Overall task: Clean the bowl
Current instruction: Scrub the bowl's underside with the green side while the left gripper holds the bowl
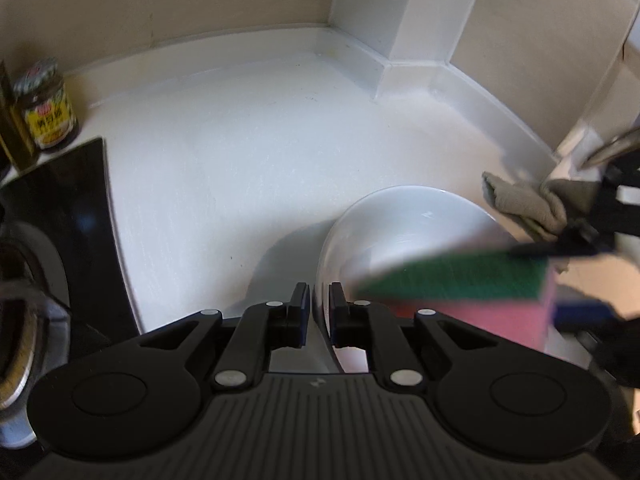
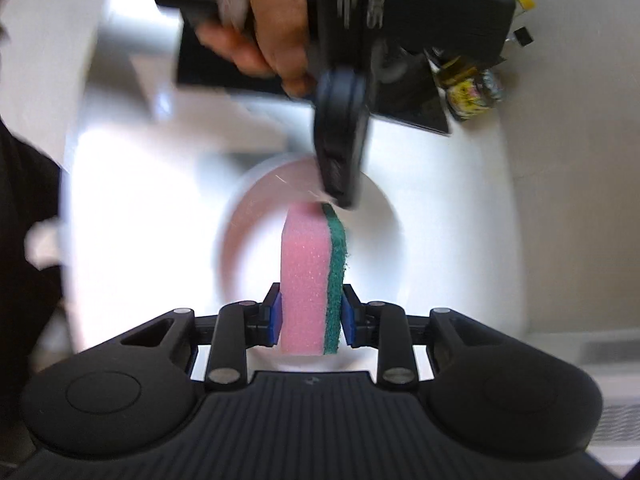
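- Left tool (image 1: 319,308): narrow, clamped on the bowl (image 1: 400,224) rim; bowl's near edge hidden behind it.
- Right tool (image 2: 311,320): holding the sponge (image 2: 304,280); blurred in left view.
- Grey cloth (image 1: 524,204): left view only.

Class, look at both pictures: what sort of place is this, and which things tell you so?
Probably a home kitchen: a white countertop, a labelled sauce jar beside a black cooktop, and a white bowl being scrubbed with a sponge.
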A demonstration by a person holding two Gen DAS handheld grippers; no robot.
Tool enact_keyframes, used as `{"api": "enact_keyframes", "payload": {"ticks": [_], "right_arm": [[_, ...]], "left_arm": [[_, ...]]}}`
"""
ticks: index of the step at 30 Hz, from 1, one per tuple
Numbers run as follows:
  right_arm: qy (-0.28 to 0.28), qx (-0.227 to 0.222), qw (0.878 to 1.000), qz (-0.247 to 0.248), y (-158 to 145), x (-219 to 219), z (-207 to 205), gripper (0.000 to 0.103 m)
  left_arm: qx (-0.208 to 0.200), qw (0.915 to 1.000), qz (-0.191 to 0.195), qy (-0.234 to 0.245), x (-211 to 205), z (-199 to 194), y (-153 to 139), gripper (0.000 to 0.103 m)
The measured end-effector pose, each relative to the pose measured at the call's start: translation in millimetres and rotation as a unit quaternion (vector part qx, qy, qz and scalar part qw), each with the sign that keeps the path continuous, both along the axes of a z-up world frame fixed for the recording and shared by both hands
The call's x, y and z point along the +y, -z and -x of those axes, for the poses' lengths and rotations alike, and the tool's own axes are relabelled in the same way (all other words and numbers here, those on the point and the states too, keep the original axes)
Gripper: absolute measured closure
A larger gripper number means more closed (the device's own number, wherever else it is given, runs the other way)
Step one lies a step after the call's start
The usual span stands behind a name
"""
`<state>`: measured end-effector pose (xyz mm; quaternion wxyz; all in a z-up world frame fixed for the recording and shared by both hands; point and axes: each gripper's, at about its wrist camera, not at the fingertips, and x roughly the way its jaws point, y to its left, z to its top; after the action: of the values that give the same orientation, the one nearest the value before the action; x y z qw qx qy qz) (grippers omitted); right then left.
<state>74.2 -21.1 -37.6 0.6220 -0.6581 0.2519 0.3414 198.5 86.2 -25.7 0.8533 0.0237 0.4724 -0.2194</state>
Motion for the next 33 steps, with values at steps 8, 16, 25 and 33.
{"api": "enact_keyframes", "payload": {"ticks": [8,16,25,33], "right_arm": [[-0.046,0.035,0.998,0.002,-5.3,20.5,33.6,0.078],[0.003,0.018,0.998,0.068,-2.0,24.9,40.7,0.078],[0.036,0.047,0.998,-0.007,-8.3,40.4,55.3,0.078],[0.067,0.059,0.995,-0.035,-18.2,23.6,74.7,0.078]], "left_arm": [[-0.003,0.9987,-0.02,0.046,2.0,-1.8,-2.8,0.089],[-0.012,0.9954,-0.034,0.089,-2.0,-2.3,-3.8,0.088],[-0.014,0.9949,-0.038,0.093,-0.9,-0.7,-5.4,0.088],[-0.027,0.9961,-0.048,0.069,-2.3,6.9,-4.6,0.088]]}}
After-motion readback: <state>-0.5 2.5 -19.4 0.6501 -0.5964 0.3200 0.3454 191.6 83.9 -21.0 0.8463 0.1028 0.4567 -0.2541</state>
